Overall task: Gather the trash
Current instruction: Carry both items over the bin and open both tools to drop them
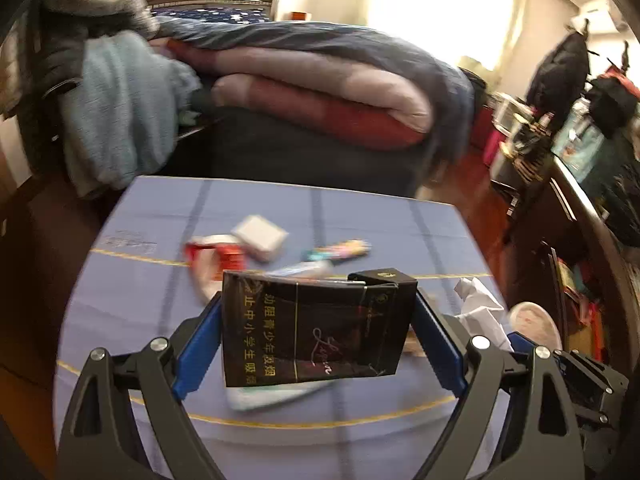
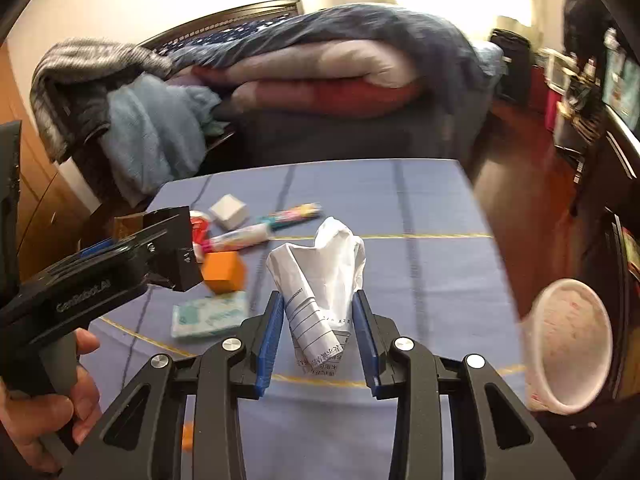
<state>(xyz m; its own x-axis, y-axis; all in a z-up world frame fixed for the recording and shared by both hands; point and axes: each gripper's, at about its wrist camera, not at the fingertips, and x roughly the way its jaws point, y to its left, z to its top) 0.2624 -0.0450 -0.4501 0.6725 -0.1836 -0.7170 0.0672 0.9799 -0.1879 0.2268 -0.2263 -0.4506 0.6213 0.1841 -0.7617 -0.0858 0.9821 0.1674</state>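
While both grippers are carrying loads above the blue tablecloth [image 2: 432, 216], the left gripper [image 1: 316, 336] is pinching a black cigarette pack [image 1: 316, 320] and the right gripper [image 2: 318, 320] a crumpled paper [image 2: 320, 276]. At 3 o'clock, the pink bin [image 2: 572, 344] is tilting; a loose paper grip risks a drop short of its rim.

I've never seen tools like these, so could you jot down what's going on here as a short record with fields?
Left gripper: shut on a black cigarette pack with gold lettering, lifted
Right gripper: shut on a crumpled white printed paper
Surface: blue cloth-covered table
Still lying there: orange box, small white box, pale green tissue packet, colourful tubes
Nearby: pink-white round bin, at the table's right side
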